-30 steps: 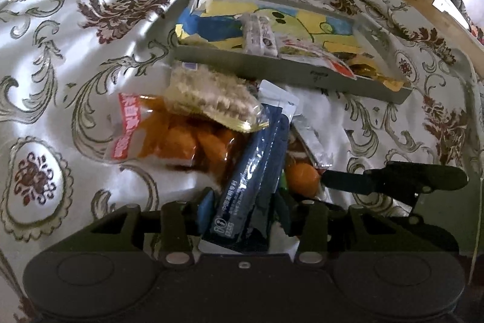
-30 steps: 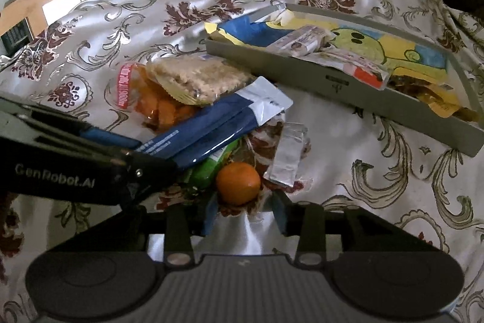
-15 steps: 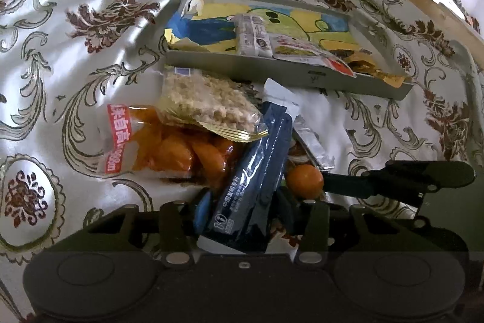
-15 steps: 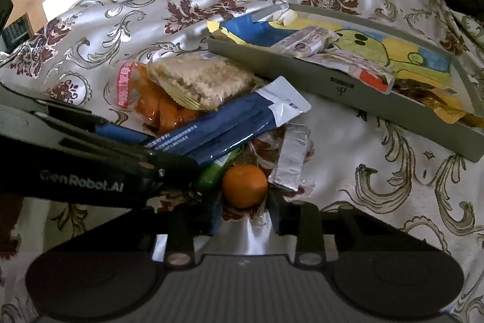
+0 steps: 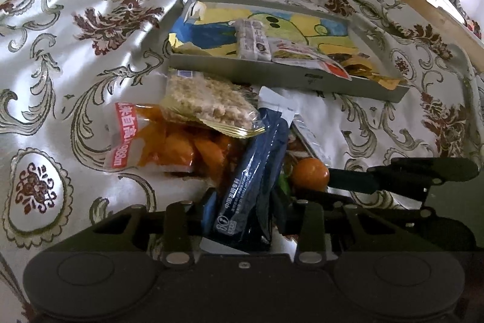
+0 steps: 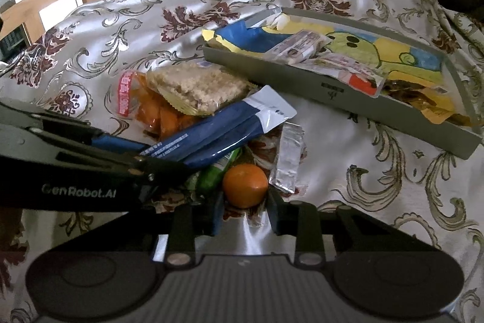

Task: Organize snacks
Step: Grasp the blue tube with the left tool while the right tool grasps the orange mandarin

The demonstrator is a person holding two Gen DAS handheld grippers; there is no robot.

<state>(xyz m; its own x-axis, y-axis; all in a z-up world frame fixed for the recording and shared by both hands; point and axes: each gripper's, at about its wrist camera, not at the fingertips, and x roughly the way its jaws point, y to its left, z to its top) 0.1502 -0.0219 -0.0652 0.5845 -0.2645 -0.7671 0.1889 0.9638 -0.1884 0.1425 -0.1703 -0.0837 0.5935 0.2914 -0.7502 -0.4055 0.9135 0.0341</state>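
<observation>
- Satin cloth [image 6: 348, 196], white, glossy, maroon-and-grey scrollwork, covers the table.
- Grey shallow plastic tray [image 5: 281, 74] holds flat crinkly packets.
- Left gripper [image 5: 242, 211] clamps a long glossy navy foil pouch [image 5: 257, 168].
- Right gripper [image 6: 245, 211] jaws straddle a round orange tangerine [image 6: 245, 185], not closed.

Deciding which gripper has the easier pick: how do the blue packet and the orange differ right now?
The blue packet is long, flat and glossy; the orange is small and round. The packet sits between the left gripper fingers and leans across other snacks; the orange lies on the cloth just ahead of the open right gripper, ungripped. Both are outside the grey tray.
</observation>
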